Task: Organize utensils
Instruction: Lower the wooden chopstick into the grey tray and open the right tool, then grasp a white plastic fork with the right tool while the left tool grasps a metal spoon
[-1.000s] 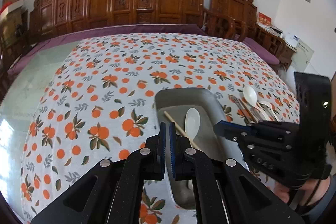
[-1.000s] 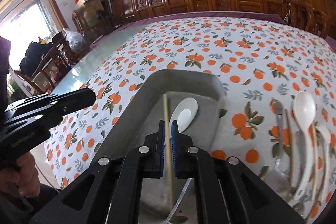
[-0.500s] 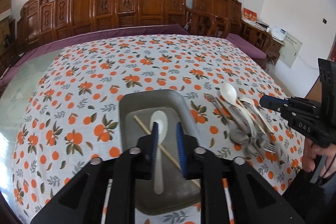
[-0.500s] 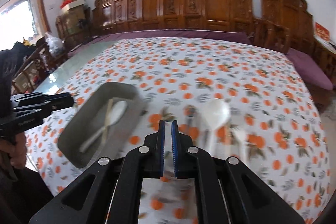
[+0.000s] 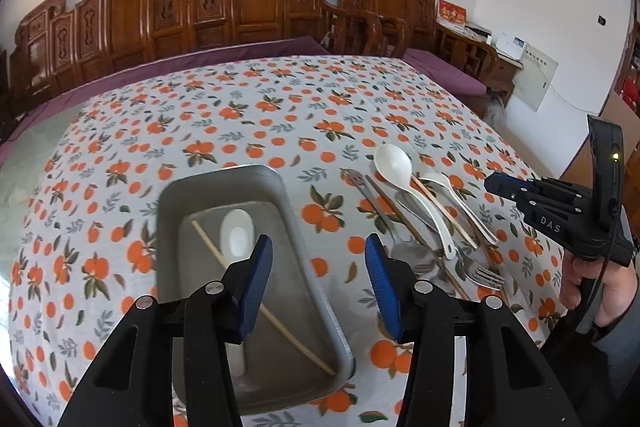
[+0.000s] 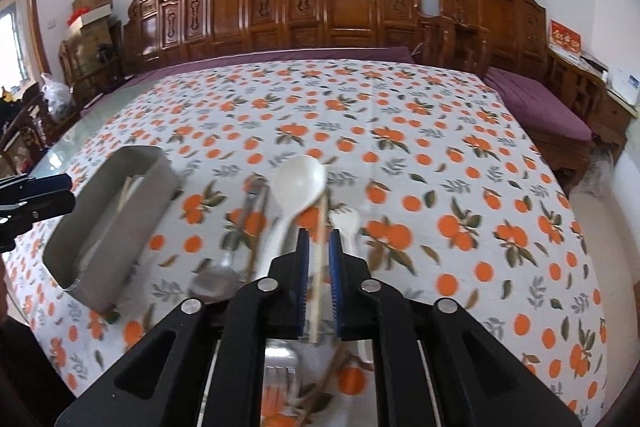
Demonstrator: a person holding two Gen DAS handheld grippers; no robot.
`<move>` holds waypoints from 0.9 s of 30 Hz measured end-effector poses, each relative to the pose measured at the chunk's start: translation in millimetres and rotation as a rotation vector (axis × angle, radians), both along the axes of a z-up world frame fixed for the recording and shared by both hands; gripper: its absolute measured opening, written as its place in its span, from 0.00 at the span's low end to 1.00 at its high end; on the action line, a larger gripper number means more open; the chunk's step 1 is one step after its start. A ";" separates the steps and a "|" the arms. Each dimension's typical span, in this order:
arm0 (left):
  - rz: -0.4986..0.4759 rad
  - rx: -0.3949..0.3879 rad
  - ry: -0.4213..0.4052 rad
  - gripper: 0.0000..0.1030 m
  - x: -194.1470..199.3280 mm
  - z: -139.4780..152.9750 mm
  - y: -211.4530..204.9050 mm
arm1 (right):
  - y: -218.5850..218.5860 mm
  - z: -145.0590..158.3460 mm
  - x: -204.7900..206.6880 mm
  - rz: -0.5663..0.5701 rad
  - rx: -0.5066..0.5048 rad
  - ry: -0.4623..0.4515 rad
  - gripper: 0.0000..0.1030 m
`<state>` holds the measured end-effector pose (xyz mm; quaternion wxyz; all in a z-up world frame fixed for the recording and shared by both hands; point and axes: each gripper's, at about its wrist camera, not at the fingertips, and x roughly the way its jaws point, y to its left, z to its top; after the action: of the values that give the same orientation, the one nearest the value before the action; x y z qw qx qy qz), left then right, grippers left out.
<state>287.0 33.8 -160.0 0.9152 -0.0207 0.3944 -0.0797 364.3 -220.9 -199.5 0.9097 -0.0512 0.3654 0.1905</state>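
With the left gripper (image 5: 318, 281) open and empty over the tray (image 5: 224, 183), the right gripper (image 6: 318, 283), jaws just parting around a chopstick (image 6: 320, 251) in the utensil pile right of the tray, may snag neighbouring spoons.
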 end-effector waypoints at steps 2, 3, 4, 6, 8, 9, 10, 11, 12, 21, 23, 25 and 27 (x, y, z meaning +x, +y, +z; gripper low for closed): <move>-0.009 0.002 -0.007 0.64 0.6 -1.2 -4.9 | -6.1 -5.9 2.0 -0.011 -0.014 0.003 0.16; -0.017 0.006 -0.011 0.64 0.4 -1.6 -8.8 | -8.6 -9.8 3.9 -0.013 -0.020 0.010 0.17; -0.024 0.009 -0.011 0.64 0.2 -2.3 -12.3 | -11.6 -15.5 7.1 -0.012 -0.025 0.027 0.17; -0.031 0.011 -0.005 0.64 0.5 -5.2 -17.2 | -13.8 -23.8 12.6 -0.010 -0.033 0.053 0.19; -0.034 0.015 0.003 0.64 1.2 -7.6 -20.9 | -16.2 -32.6 19.5 -0.010 -0.043 0.081 0.20; -0.034 0.020 0.007 0.64 1.5 -9.1 -22.7 | -17.3 -35.9 23.4 -0.011 -0.041 0.091 0.20; -0.034 0.022 0.009 0.64 1.6 -10.1 -24.1 | -18.0 -40.1 28.0 -0.010 -0.040 0.103 0.20; -0.034 0.022 0.010 0.64 1.6 -10.5 -25.2 | -18.2 -42.7 31.3 -0.013 -0.040 0.112 0.20; -0.032 0.021 0.011 0.64 1.4 -11.3 -26.2 | -19.6 -44.7 35.3 -0.017 -0.027 0.123 0.20; -0.034 0.034 0.023 0.64 -0.8 -18.9 -39.2 | -7.7 -54.6 55.1 0.026 -0.018 0.148 0.20; -0.036 0.033 0.028 0.64 -0.4 -20.6 -41.2 | -7.1 -57.3 58.7 0.033 -0.017 0.161 0.21; -0.044 0.025 0.032 0.64 0.0 -21.9 -44.5 | -6.7 -58.1 60.2 0.039 -0.018 0.162 0.21; -0.052 0.011 0.033 0.64 0.7 -22.2 -47.3 | -6.2 -58.1 60.0 0.044 -0.020 0.163 0.21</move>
<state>287.7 -13.5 -182.1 0.9062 -0.0067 0.4105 -0.1011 424.3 -227.1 -257.6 0.8721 -0.0525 0.4387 0.2101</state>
